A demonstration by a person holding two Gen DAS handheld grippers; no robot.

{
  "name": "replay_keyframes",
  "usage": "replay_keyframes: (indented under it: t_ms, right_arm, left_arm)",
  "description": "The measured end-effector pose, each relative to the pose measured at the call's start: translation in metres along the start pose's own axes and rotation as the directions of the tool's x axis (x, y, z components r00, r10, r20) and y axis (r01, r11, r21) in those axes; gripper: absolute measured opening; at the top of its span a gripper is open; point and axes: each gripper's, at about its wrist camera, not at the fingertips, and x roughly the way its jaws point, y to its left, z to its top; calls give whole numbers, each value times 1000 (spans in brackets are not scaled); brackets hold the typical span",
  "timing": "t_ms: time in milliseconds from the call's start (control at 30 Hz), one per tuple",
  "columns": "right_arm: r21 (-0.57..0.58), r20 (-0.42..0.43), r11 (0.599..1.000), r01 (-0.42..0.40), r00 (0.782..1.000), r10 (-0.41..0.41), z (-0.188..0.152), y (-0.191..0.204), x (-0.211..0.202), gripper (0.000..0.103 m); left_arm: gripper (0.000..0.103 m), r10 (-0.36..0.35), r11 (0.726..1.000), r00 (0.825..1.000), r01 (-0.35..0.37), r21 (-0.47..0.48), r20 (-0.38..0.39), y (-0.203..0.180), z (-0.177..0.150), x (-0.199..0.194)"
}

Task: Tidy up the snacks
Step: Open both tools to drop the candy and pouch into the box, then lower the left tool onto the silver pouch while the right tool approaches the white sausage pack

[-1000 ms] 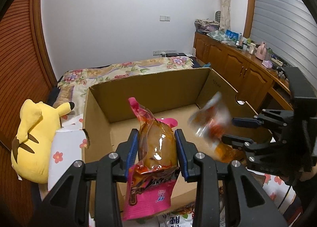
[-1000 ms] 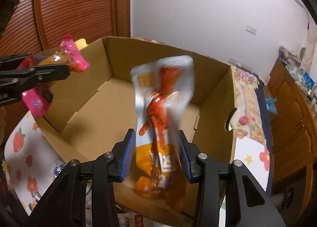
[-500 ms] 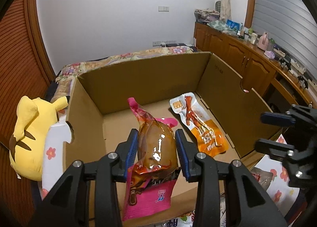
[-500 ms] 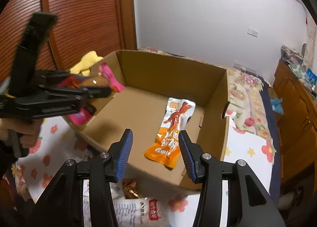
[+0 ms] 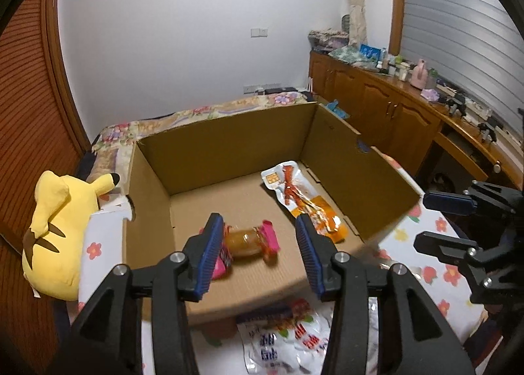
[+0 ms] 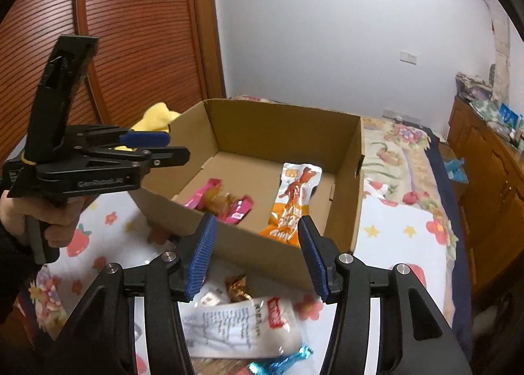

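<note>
Left gripper (image 5: 258, 250) right up front in its own camera, jaws spread wide, nothing between them, hanging just over the near wall of the cardboard box (image 5: 229, 290). Same story in the right camera: right gripper (image 6: 255, 253) with jaws spread apart and nothing pinched, held above the flowery bedsheet (image 6: 406, 231) just outside the box's near wall.

Below the right gripper, loose on the sheet: white snack bag (image 6: 242, 326) with red label, small gold-wrapped candy (image 6: 237, 286) just beside it, shiny blue wrapper (image 6: 281, 362) at the very bottom edge. Printed white packet (image 5: 281, 339) also visible in the left camera, lying on the sheet against the outside of the box.

Inside the box, flat on the bottom: pink snack pack (image 5: 249, 244) with a brownish see-through middle, a bit blurred, lying crosswise near the front wall. Further in and over to the right side, orange and silver snack pack (image 5: 301, 198), lengthwise along the right wall. Those two apart, not touching.

Left hand (image 6: 49, 221) wrapped around the left gripper's handle, seen from the right camera, off the box's left corner.

Past the box on the left, yellow plush toy (image 5: 59, 227) slumped next to it. Further back, wooden cabinets (image 5: 393, 113) with clutter on top along the right wall
</note>
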Motion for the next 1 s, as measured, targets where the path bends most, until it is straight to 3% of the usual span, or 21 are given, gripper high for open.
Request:
replay_keyframes:
  t_ms: [500, 1000]
  right_arm:
    - [68, 27, 998, -6, 1000, 5, -51, 27, -41, 57]
    - [131, 15, 991, 28, 999, -30, -100, 33, -39, 68]
  left_arm:
    - [49, -11, 999, 998, 8, 44, 66, -21, -52, -76]
    - [55, -32, 997, 998, 28, 73, 54, -43, -111, -96]
